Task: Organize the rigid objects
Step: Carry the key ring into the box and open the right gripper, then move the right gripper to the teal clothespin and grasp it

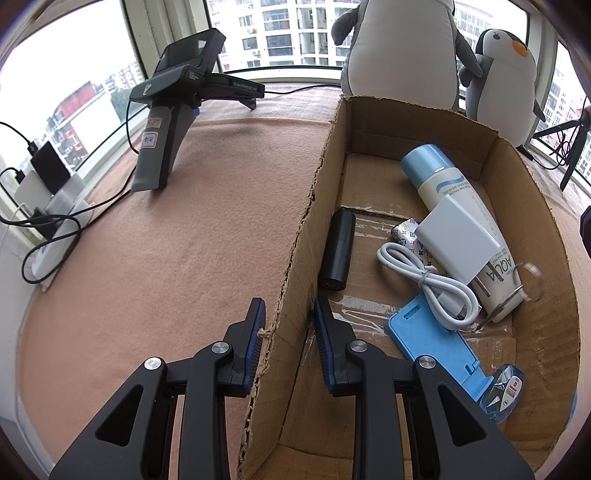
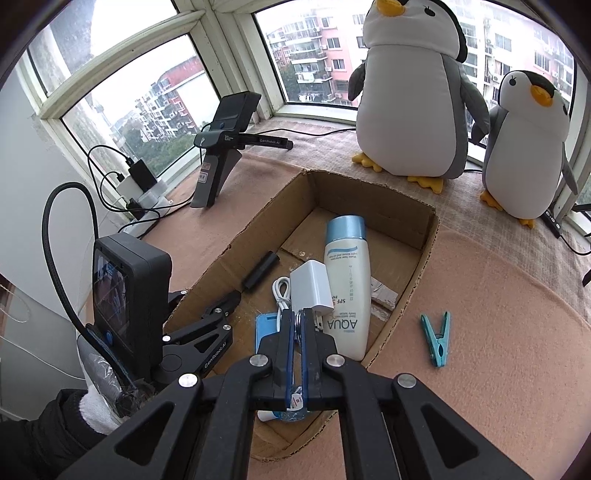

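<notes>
Bright, even daylight from the windows (image 1: 280, 33) behind the cardboard box (image 1: 491, 155); sky panes blown out to white at the left. Soft, faint shadows only, inside the box walls. Strong fisheye bending toward every edge, dark vignette in the corners. Sharp focus throughout, slight softness on the nearest fingers (image 2: 284, 354).

Pink blanket (image 2: 480, 295) — cardboard box (image 2: 417, 273), clothespin (image 2: 437, 338) on it.
</notes>
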Demonstrator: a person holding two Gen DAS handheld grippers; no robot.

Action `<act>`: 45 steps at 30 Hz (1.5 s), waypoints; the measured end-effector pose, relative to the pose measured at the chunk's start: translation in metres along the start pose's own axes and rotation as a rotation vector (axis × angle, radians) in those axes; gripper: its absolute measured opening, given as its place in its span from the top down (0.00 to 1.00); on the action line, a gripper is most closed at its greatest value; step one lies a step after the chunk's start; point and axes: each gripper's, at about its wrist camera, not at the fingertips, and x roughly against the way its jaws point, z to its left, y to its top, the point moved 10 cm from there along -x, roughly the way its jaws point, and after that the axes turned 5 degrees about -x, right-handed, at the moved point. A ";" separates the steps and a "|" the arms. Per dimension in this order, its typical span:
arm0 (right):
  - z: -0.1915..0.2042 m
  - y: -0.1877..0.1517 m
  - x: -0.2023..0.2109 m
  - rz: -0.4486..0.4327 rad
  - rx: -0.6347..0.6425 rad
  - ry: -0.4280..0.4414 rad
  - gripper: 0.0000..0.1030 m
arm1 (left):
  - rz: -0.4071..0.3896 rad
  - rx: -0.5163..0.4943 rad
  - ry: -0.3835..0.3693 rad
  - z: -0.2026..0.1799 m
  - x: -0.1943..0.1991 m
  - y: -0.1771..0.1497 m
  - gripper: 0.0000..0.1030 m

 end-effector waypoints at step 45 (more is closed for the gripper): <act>-0.117 -0.032 0.016 0.006 -0.064 -0.220 0.35 | 0.000 0.001 -0.001 0.001 0.000 0.000 0.76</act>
